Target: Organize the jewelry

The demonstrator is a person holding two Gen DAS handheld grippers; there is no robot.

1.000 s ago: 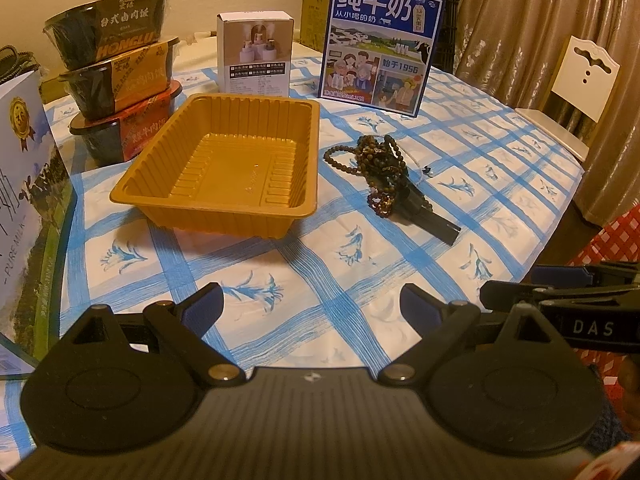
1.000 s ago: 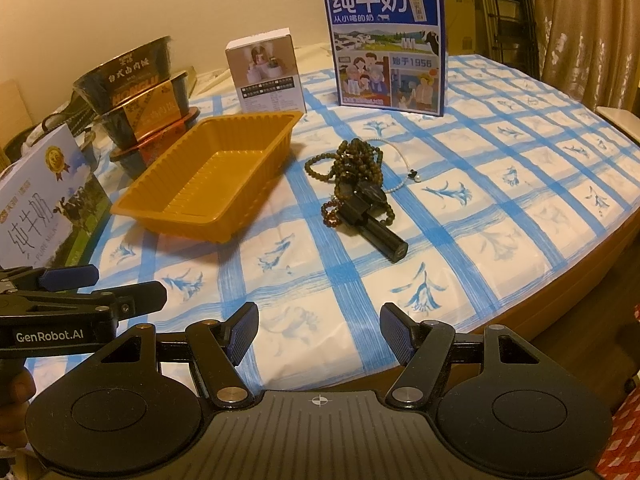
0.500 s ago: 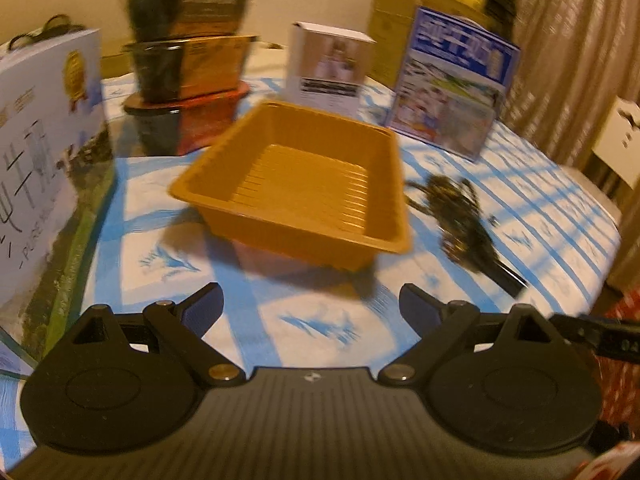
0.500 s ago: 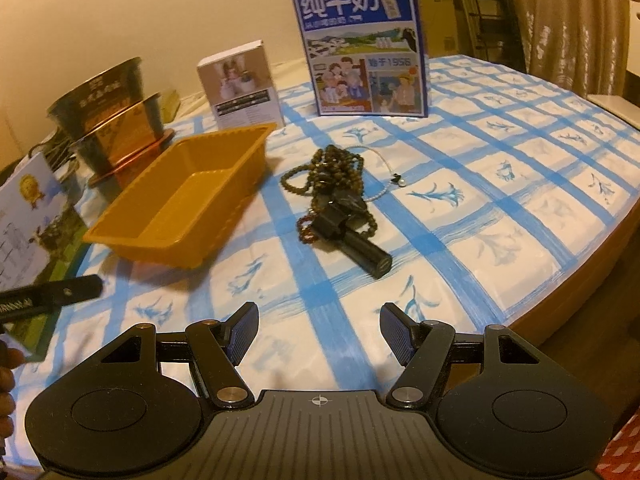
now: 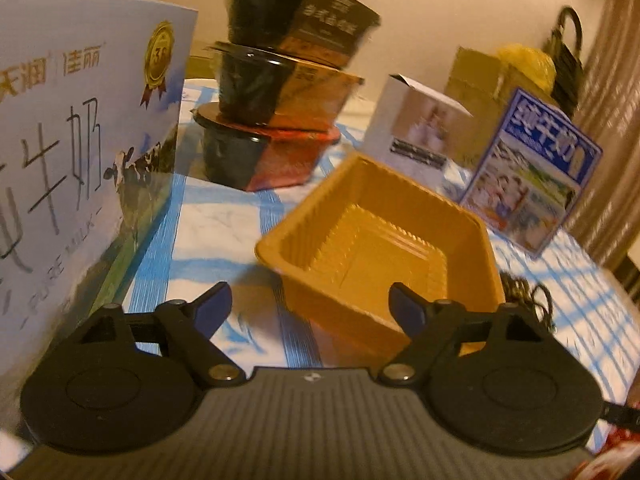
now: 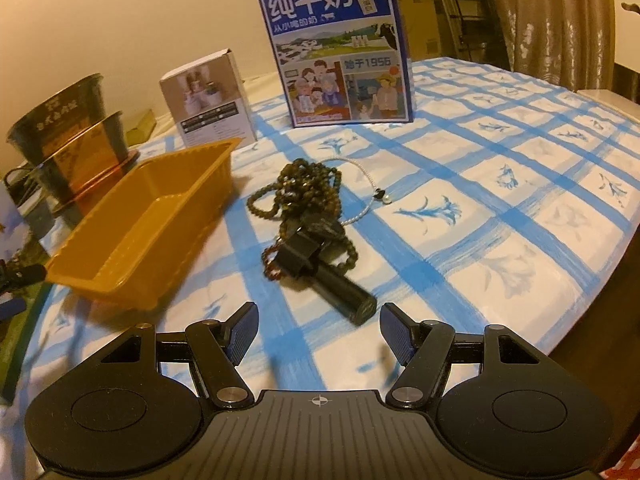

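An empty orange plastic tray (image 5: 380,248) sits on the blue-checked tablecloth. My left gripper (image 5: 310,304) hovers just before the tray's near corner. Its jaws are closing, that corner shows between the fingertips, and the pads press on nothing. Right of the tray (image 6: 140,224) lies a tangle of dark brown bead strings (image 6: 308,188) with a thin white bead bracelet (image 6: 368,196) and a black cylindrical piece (image 6: 340,280) on top. My right gripper (image 6: 318,328) is open just short of the black piece, holding nothing. In the left wrist view the beads (image 5: 524,292) peek out behind the tray.
A large milk carton box (image 5: 80,160) stands close on the left, with stacked instant-noodle bowls (image 5: 280,92) behind it. A small white box (image 6: 208,100) and a blue milk box (image 6: 340,48) stand beyond the tray. The table edge (image 6: 600,280) curves away on the right.
The left gripper swung left, dropped toward the tray's near corner, and its jaws narrowed. The right gripper moved lower and closer to the bead pile, jaws unchanged.
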